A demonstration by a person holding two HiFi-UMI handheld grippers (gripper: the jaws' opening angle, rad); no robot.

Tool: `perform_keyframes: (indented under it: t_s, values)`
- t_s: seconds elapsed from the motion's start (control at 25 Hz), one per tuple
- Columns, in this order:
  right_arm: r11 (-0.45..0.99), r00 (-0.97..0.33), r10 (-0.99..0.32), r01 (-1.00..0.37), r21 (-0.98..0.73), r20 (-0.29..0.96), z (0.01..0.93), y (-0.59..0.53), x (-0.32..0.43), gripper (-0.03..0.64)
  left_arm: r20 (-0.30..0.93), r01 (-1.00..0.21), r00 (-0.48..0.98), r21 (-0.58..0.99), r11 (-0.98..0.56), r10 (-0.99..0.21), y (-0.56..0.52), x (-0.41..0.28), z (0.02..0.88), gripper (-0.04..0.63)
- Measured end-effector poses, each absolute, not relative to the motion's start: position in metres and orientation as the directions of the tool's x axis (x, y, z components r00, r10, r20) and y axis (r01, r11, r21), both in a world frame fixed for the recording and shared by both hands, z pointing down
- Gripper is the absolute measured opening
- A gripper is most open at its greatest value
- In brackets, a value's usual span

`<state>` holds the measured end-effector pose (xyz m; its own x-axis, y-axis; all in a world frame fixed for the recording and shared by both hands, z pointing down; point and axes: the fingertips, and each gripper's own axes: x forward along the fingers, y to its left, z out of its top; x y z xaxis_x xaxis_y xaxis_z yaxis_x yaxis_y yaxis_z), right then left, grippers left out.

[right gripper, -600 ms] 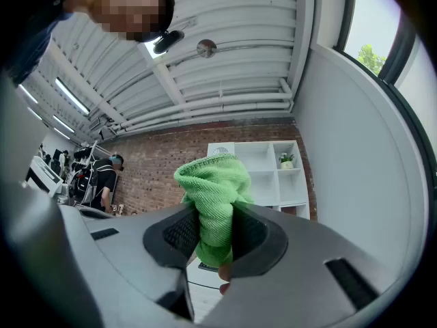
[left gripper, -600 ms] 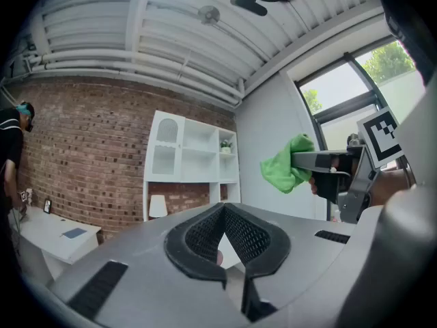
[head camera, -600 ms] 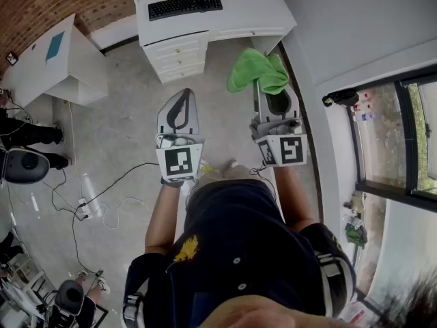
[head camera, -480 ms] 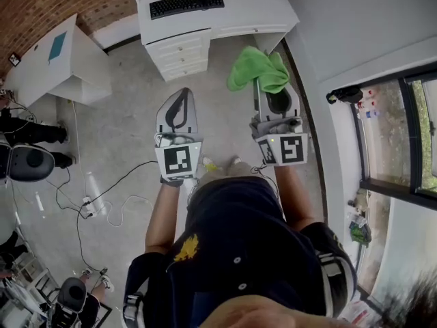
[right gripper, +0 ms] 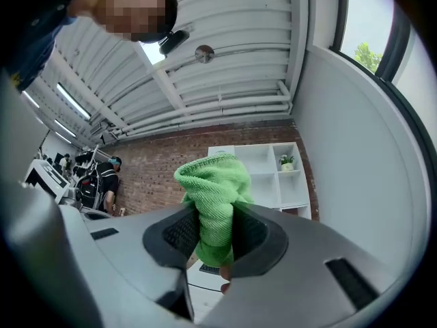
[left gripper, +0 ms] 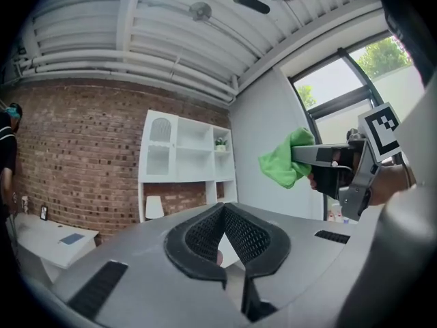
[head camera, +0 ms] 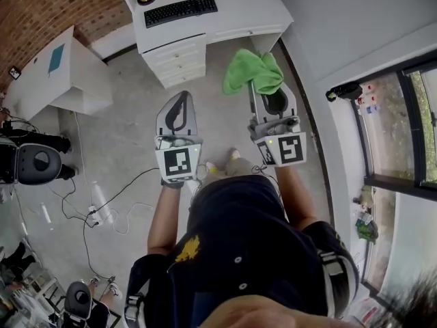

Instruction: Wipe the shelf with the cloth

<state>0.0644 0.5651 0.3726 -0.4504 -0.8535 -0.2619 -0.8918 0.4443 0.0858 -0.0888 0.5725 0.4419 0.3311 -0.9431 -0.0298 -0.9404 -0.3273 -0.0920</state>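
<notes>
A bright green cloth bunches out of my right gripper, which is shut on it and held out in front of the body. In the right gripper view the cloth stands clamped between the two dark pads. My left gripper is beside it, shut with nothing in it; its pads meet at the tip. From the left gripper view I see the cloth at the right. The white shelf unit stands against the brick wall ahead, some way off, also visible as the shelf unit.
A white desk with drawers and a black keyboard is straight ahead below. A white table stands at the left, with an office chair and floor cables. A grey wall and windows run along the right.
Both grippers keep the same pose and hold. The head view has shifted slightly, so the desk and floor sit a little differently in the picture.
</notes>
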Motion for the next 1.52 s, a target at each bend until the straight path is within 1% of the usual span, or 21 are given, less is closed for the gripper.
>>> perform_keyframes:
  t_s: [0.2, 0.32, 0.4, 0.6, 0.76, 0.88, 1.04, 1.2, 1.28, 1.4, 1.52]
  values:
    - [0.429, -0.436, -0.866, -0.899, 0.086, -0.246, 0.376, 0.550, 0.082, 0.101, 0.012, -0.921, 0.371, -0.126, -0.370, -0.929, 0.558, -0.069, 0.448, 0.018]
    - [0.452, -0.460, -0.866, -0.888, 0.085, -0.199, 0.385, 0.528, 0.089, 0.103, 0.012, -0.913, 0.383, -0.144, -0.381, -0.923, 0.542, -0.058, 0.447, 0.018]
    - [0.469, -0.476, -0.861, -0.879, 0.082, -0.179, 0.392, 0.513, 0.095, 0.103, 0.017, -0.916, 0.374, -0.146, -0.373, -0.927, 0.528, -0.052, 0.448, 0.018]
    - [0.496, -0.497, -0.850, -0.867, 0.054, -0.176, 0.408, 0.456, 0.118, 0.104, 0.044, -0.930, 0.330, -0.156, -0.333, -0.943, 0.472, -0.035, 0.456, 0.018]
    - [0.562, -0.564, -0.814, -0.825, 0.059, -0.141, 0.423, 0.396, 0.134, 0.107, 0.090, -0.930, 0.308, -0.182, -0.320, -0.947, 0.418, -0.004, 0.458, 0.018]
    - [0.585, -0.585, -0.798, -0.810, 0.045, -0.144, 0.421, 0.358, 0.151, 0.107, 0.098, -0.923, 0.311, -0.204, -0.325, -0.945, 0.385, 0.025, 0.452, 0.018]
    - [0.599, -0.595, -0.791, -0.800, 0.015, -0.144, 0.421, 0.320, 0.180, 0.107, 0.123, -0.928, 0.295, -0.200, -0.315, -0.948, 0.354, 0.052, 0.453, 0.018]
    - [0.647, -0.647, -0.756, -0.762, 0.038, -0.099, 0.440, 0.303, 0.198, 0.107, 0.139, -0.930, 0.274, -0.213, -0.298, -0.952, 0.334, 0.065, 0.454, 0.018]
    - [0.634, -0.636, -0.766, -0.772, 0.055, -0.099, 0.446, 0.295, 0.209, 0.107, 0.145, -0.934, 0.252, -0.221, -0.280, -0.957, 0.328, 0.063, 0.456, 0.018]
    - [0.600, -0.596, -0.795, -0.800, -0.003, -0.113, 0.451, 0.280, 0.228, 0.107, 0.150, -0.940, 0.228, -0.223, -0.258, -0.962, 0.316, 0.062, 0.459, 0.018]
    - [0.576, -0.569, -0.813, -0.817, -0.025, -0.123, 0.452, 0.264, 0.237, 0.107, 0.141, -0.941, 0.228, -0.221, -0.255, -0.963, 0.299, 0.065, 0.460, 0.018]
